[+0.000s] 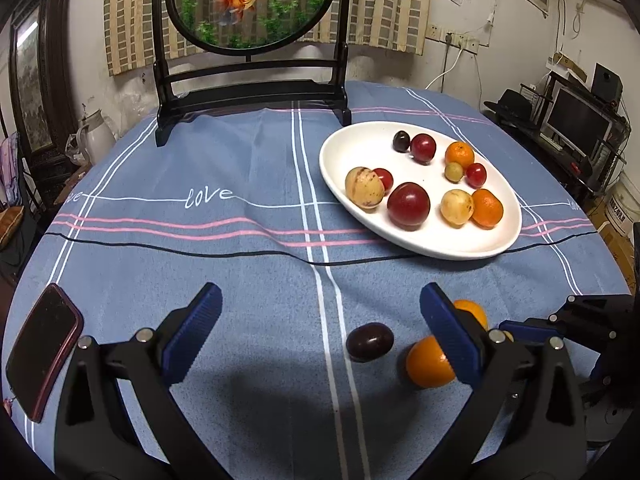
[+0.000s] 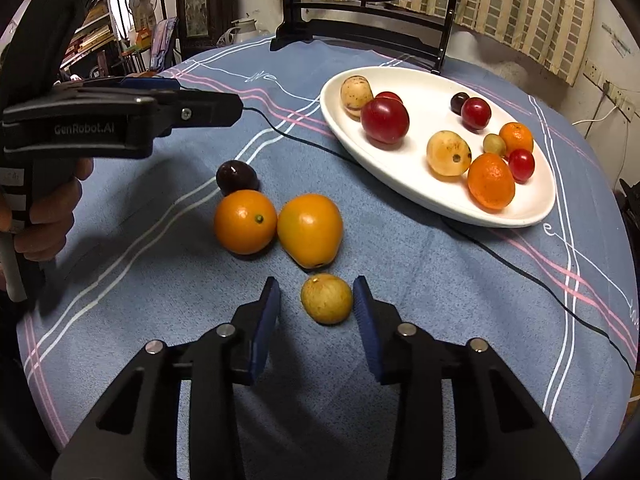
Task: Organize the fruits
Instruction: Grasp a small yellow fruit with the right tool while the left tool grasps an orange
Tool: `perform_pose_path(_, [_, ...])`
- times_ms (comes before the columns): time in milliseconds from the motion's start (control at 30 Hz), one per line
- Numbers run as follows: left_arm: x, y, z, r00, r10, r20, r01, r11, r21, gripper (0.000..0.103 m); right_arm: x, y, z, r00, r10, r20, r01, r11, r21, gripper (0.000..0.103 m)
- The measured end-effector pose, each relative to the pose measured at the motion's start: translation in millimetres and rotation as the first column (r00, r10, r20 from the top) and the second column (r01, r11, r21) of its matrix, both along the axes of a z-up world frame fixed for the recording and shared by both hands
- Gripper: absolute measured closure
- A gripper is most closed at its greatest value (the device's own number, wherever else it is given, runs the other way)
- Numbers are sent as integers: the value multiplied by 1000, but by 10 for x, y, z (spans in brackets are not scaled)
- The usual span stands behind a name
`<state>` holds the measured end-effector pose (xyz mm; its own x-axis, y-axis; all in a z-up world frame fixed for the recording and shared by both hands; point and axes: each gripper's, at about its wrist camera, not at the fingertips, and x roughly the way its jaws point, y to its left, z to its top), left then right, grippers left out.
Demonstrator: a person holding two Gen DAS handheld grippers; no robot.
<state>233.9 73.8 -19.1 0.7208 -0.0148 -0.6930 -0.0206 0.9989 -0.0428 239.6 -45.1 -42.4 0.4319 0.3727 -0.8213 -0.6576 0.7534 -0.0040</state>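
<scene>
The right gripper (image 2: 316,300) is straddling a small yellowish-tan round fruit (image 2: 326,298), jaws apart, left pad not touching; the left gripper (image 1: 320,312) is gaping open.

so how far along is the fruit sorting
Mostly done, by the look of it: ten fruits already lie on the white plate. In hand: the right tool brackets a small yellowish fruit on the tablecloth, with a gap on one side at least, so no grip yet. Left: that one, two orange fruits and the dark plum. The left tool is open and empty.
</scene>
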Motion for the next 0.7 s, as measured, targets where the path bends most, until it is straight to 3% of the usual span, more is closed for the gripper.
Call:
perform_pose_path(133, [-18, 33, -5, 1000, 17, 5, -17, 1000, 5, 2, 8, 4, -51, 1000, -12, -9, 12, 1000, -16, 64])
perform_pose_path(333, [-38, 87, -42, 999, 38, 0, -38, 999, 6, 2, -15, 9, -53, 1000, -17, 16, 18, 999, -29, 75])
perform_pose_path(433, [-71, 92, -50, 999, 32, 4, -32, 999, 1, 2, 35, -70, -24, 999, -42, -13, 42, 999, 11, 76])
perform_pose_path(567, [-221, -51, 0, 990, -134, 42, 135, 990, -38, 3, 94, -182, 45, 996, -93, -17, 94, 994, 53, 76])
perform_pose_path(700, [-355, -284, -26, 961, -270, 57, 270, 963, 2, 10, 151, -228, 25, 992, -112, -62, 117, 991, 71, 76])
